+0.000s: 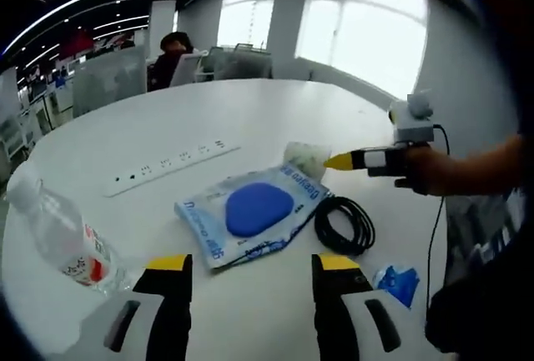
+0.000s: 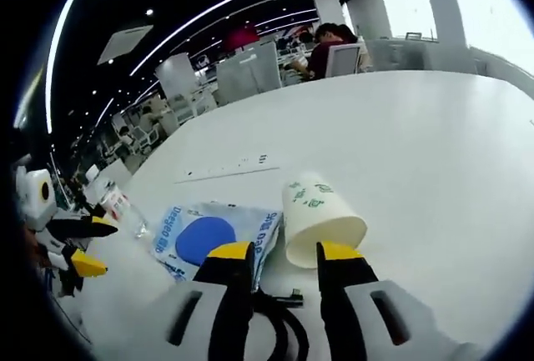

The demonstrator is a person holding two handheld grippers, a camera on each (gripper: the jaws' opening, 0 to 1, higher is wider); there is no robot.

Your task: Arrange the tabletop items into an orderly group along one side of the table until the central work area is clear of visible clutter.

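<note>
A blue-and-white packet [image 1: 250, 211] with a round blue thing inside lies on the white table [image 1: 275, 111], ahead of my left gripper [image 1: 253, 265], which is open with nothing between its jaws. Right of the packet lies a coiled black cable [image 1: 344, 226]. Beyond it a paper cup [image 1: 304, 159] lies on its side, and my right gripper [image 1: 340, 161], held by a hand, points at it. In the right gripper view the cup [image 2: 321, 211] lies just past my right gripper [image 2: 284, 254], whose jaws stand part open. The packet [image 2: 209, 236] and cable [image 2: 275, 323] are below left, the left gripper [image 2: 96, 247] at far left.
A clear water bottle [image 1: 58, 236] lies near the left table edge, also seen as the bottle [image 2: 117, 203]. A small blue wrapper [image 1: 399, 282] sits near the right edge. A socket strip [image 1: 171, 165] is set into the tabletop. A person sits at a desk behind the table.
</note>
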